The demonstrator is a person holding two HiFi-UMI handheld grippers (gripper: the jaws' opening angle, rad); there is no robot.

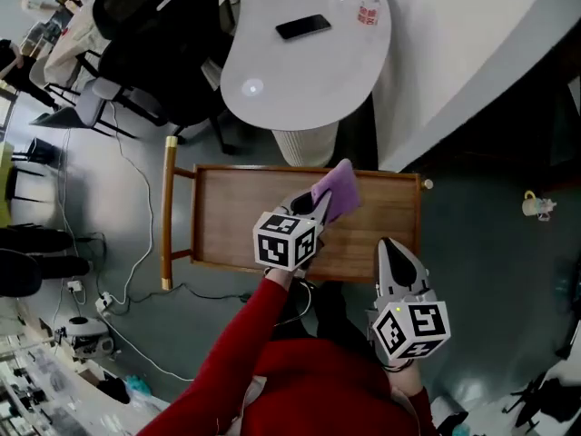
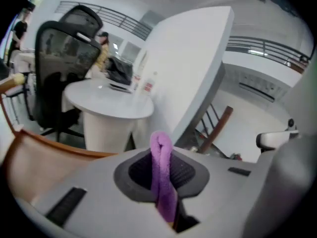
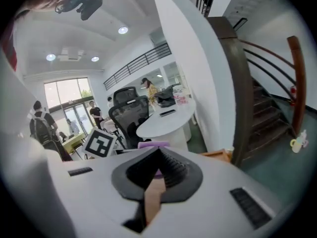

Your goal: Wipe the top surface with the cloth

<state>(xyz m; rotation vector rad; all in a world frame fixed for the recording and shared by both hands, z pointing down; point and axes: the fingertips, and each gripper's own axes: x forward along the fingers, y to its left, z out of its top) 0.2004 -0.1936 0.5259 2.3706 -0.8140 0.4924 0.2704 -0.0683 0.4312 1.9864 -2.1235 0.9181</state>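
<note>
**Purple cloth clamped in left tongs over the wooden top**

Red sleeve [image 1: 238, 357] fills the bottom of the head view and runs up to the left tongs [image 1: 315, 209]. The right tongs [image 1: 388, 243] are beside it, toward the lower right, with their marker cube closest to the camera.

The left tongs are clamped on a purple cloth [image 1: 338, 190]. In the left gripper view the cloth stands as a folded strip pinched between the two dark pads. From above, its free end sticks out past the tips. It lies over the wooden surface [image 1: 234, 218], right of the middle and close to the far rim. No view shows whether the cloth is touching the wood.

The right tongs are together with nothing between them. Only a thin sliver of wood colour shows through the slit in the right gripper view. They are over the near edge of the wooden surface, toward its right end, well apart from the cloth.

The wooden surface has a raised rim and a wooden bar handle [image 1: 169, 212] along its left side.

Beyond its far rim stands a white surface [image 1: 272, 84] with a rounded end. It carries a dark phone [image 1: 303, 26] and a bottle [image 1: 368, 7]. A black office chair [image 1: 150, 39] stands to the left of it, and cables [image 1: 136, 252] trail over the grey floor.
</note>
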